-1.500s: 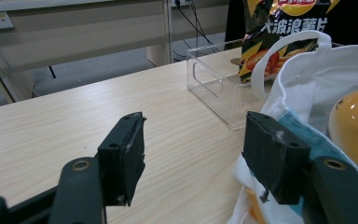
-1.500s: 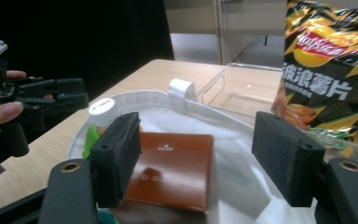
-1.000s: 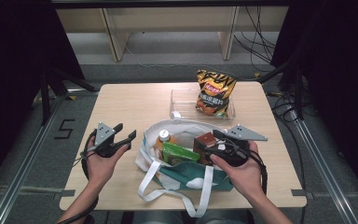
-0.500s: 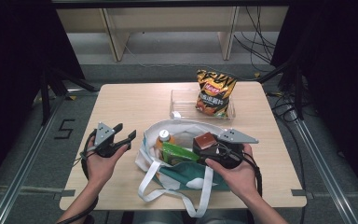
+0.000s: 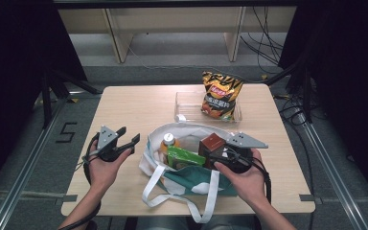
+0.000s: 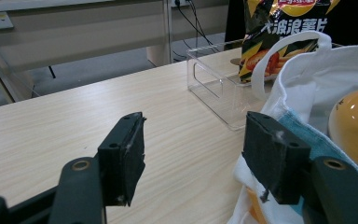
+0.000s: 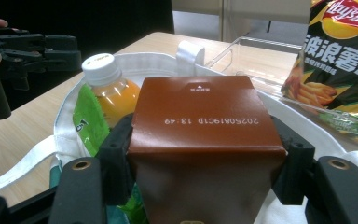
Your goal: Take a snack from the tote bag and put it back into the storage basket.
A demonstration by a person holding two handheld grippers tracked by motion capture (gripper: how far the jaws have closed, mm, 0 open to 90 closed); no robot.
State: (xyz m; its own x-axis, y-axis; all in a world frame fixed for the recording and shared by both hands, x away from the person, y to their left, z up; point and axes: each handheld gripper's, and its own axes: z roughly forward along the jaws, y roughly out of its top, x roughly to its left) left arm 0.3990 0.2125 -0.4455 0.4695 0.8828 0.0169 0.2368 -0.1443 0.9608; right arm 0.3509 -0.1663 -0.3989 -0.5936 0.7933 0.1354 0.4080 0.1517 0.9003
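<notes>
A white tote bag (image 5: 149,152) with a teal panel lies open on the wooden table (image 5: 139,105). In it stand an orange juice bottle (image 5: 168,142), a green packet (image 5: 184,157) and a brown carton (image 5: 212,143). My right gripper (image 5: 215,155) reaches into the bag from the right. Its jaws have just been closing, and in the right gripper view the pads press both sides of the brown carton (image 7: 200,135) held by my right gripper (image 7: 205,144). My left gripper (image 5: 130,134) stands open and empty just left of the bag's rim (image 6: 279,88).
A clear plastic tray (image 5: 184,103) sits behind the bag, with a black and yellow chips bag (image 5: 222,93) upright in it. The tote's white straps (image 5: 172,191) trail toward the table's near edge. Bare tabletop lies to the left and behind.
My right gripper has shifted slightly left and nearer with the brown carton between its jaws. The left gripper has stayed where it was.
</notes>
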